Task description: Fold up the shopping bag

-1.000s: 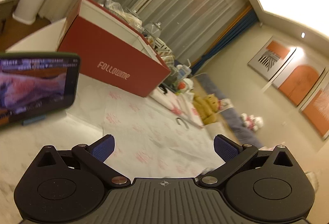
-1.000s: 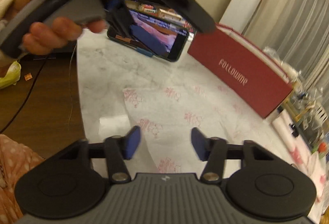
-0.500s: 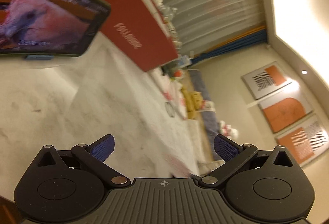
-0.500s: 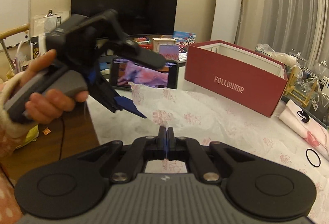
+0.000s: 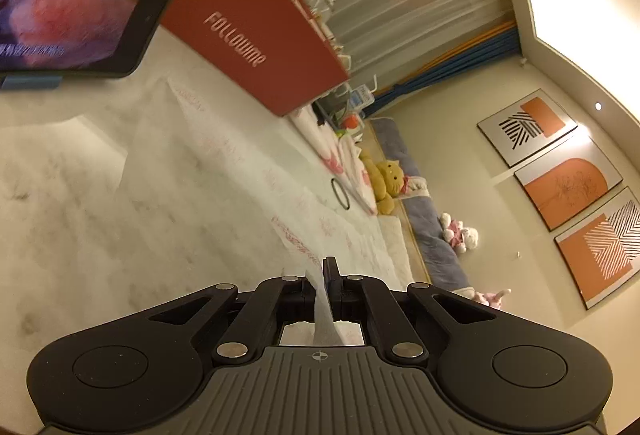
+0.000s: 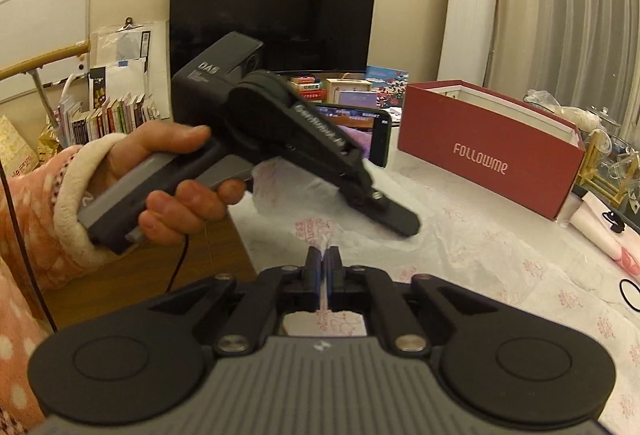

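Note:
The shopping bag [image 6: 472, 255] is thin white plastic with pink prints, spread over the marble table; it also shows in the left wrist view [image 5: 224, 163]. My right gripper [image 6: 322, 259] is shut on the bag's near edge, which is pinched between its fingers. My left gripper [image 5: 326, 275] is shut on another part of the bag's edge. In the right wrist view the left gripper [image 6: 396, 221] sits just ahead, held in a hand, with bag film lifted under it.
A red FOLLOWME box [image 6: 492, 151] stands at the back of the table [image 5: 60, 219]. A phone [image 5: 80, 7] playing video is propped near it. A black ring [image 6: 630, 295] and pink pouch [image 6: 600, 231] lie to the right. The table's wooden left edge [image 6: 160, 275] is close.
My left gripper went from wide open to shut on the bag's edge. My right gripper closed earlier and still holds the bag. The bag's corner has lifted off the table.

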Available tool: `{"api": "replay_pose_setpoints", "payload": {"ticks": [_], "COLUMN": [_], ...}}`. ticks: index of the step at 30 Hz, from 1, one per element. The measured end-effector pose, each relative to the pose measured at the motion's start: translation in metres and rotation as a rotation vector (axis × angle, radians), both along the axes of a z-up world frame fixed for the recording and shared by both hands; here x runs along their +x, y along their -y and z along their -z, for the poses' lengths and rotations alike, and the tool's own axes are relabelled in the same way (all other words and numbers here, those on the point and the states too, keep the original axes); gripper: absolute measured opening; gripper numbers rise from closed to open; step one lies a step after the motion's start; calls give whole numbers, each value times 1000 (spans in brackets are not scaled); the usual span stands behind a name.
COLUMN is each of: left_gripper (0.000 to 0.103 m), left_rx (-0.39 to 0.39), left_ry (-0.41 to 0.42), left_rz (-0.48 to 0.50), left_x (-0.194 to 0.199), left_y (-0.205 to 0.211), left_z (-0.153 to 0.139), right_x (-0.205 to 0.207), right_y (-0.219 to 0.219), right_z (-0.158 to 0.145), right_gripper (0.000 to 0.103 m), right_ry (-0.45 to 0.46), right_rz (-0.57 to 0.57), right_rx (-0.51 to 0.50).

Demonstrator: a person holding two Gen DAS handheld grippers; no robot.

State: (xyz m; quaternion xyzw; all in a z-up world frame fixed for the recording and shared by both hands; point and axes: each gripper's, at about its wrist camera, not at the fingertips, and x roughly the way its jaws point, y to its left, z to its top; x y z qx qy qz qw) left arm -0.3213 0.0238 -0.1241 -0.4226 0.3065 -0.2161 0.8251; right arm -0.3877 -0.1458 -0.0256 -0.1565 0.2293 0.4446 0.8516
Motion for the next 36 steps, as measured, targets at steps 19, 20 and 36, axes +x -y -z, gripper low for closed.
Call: {"api": "replay_pose_setpoints", "payload": {"ticks": [19,20,36], "left_gripper": [1,1,1], "left_rx": [132,140,132], "left_ry": [236,225,392], "left_rz": [-267,-262,-220], "left_x": [-49,-48,-62], "left_y": [-111,-114,-117], "left_z": [-105,-107,-149], "right_x": [57,59,95], "right_y": [109,103,53], "right_z": [36,35,33], "right_gripper": [46,46,54], "right_ry": [-134,-139,-110], "right_rz": [556,533,472], "right_rx": [38,51,34]}}
